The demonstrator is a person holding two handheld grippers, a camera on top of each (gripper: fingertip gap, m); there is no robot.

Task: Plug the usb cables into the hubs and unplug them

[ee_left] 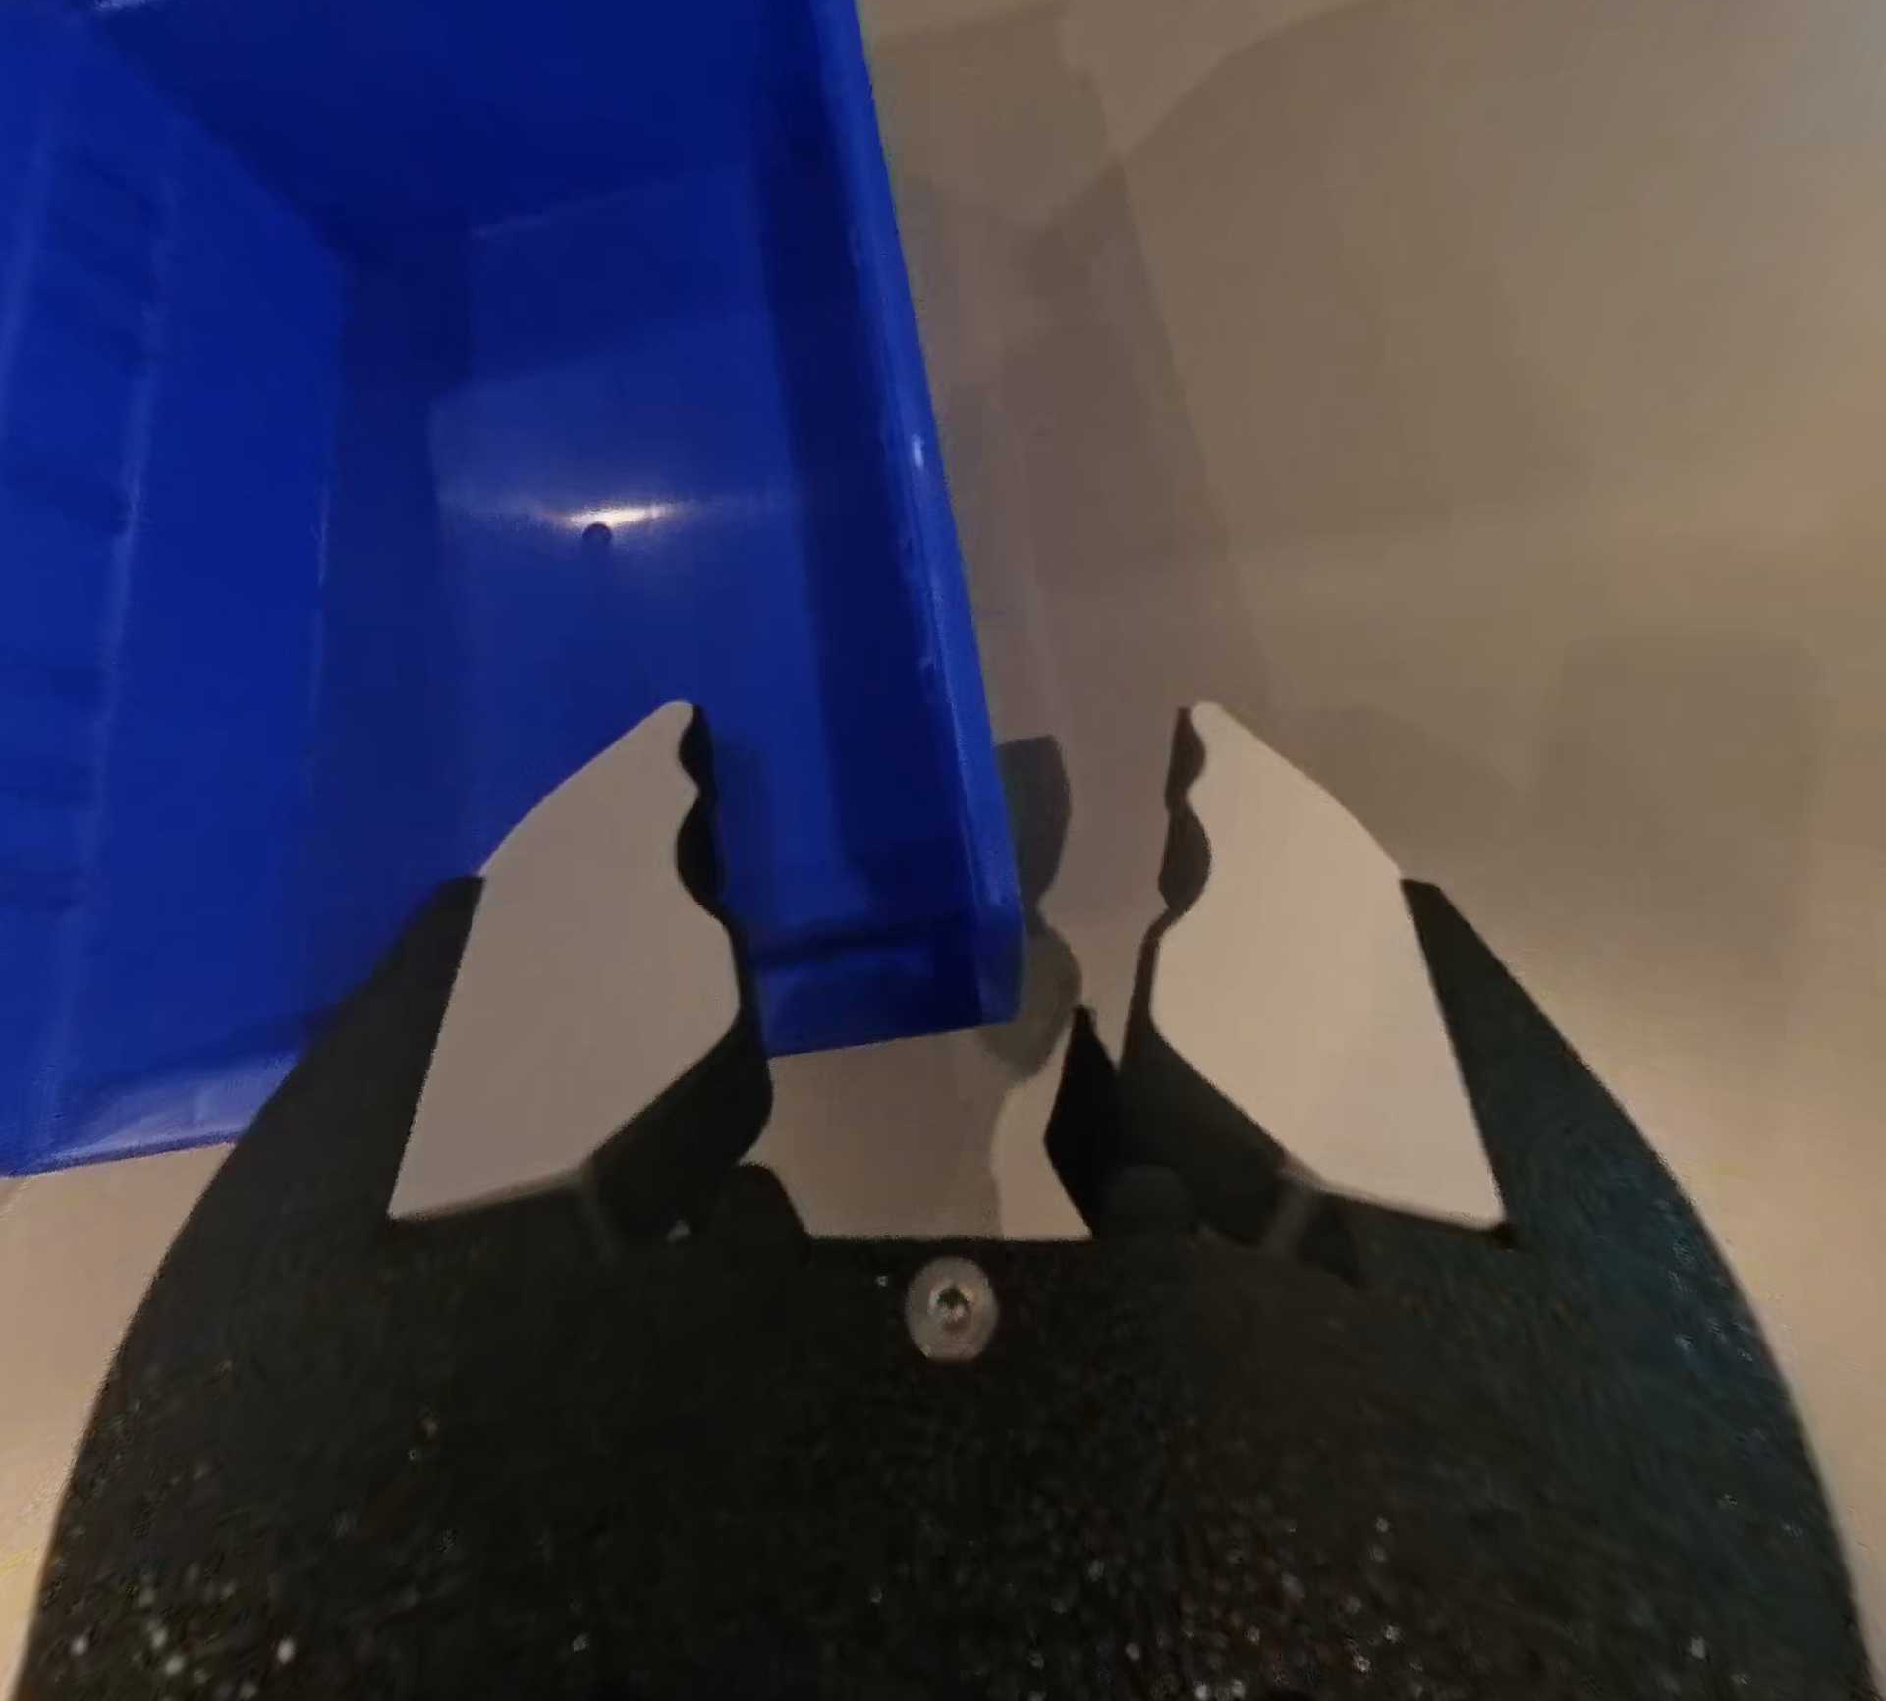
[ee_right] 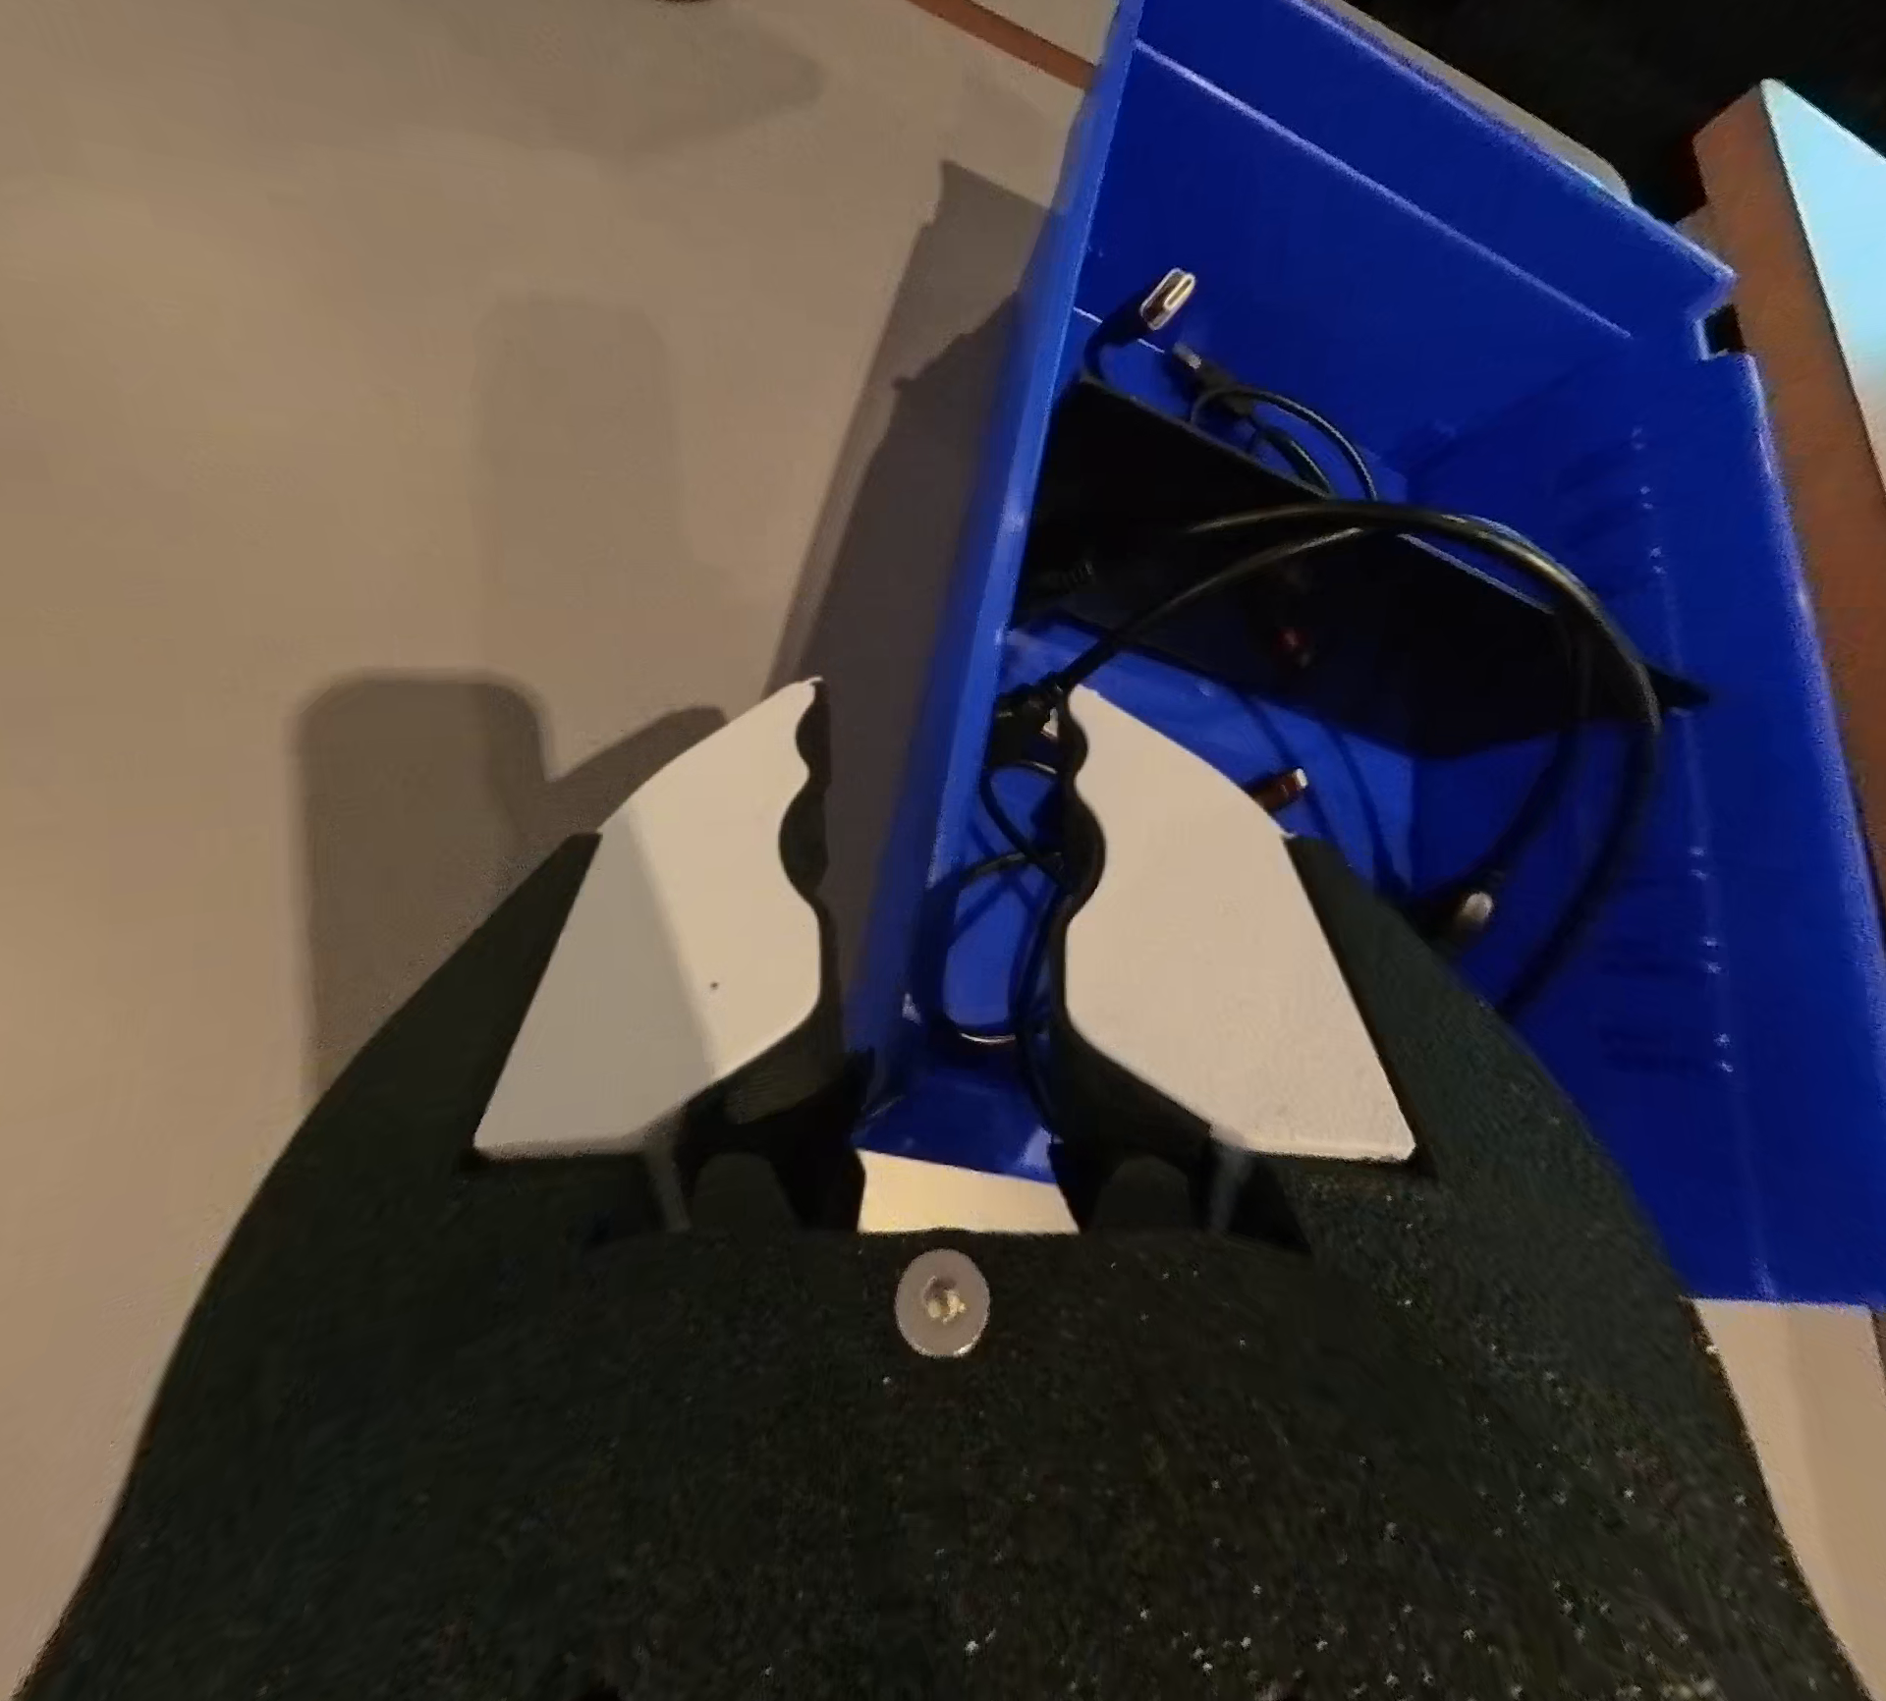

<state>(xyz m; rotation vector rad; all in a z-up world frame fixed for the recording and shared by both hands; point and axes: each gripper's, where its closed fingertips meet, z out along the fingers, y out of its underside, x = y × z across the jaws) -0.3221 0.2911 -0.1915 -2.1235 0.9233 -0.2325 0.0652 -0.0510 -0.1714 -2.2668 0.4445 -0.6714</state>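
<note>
— Right gripper (ee_right: 944, 713) spread wide, straddling the near wall of the blue bin (ee_right: 1684, 938), holding nothing. Could snag the black cables (ee_right: 1327, 530) looped just past the tip.

— Tangled with the black hub (ee_right: 1378, 591) lying aslant inside; one tug on the wrong loop likely drags both out together.

— Left gripper (ee_left: 939, 713) also parted, empty, astride a corner of the empty blue bin (ee_left: 306, 428).

— Nothing to pick there. Farther off, silver plug (ee_right: 1169, 300) leaning on the wall, likely to slip if nudged.
</note>
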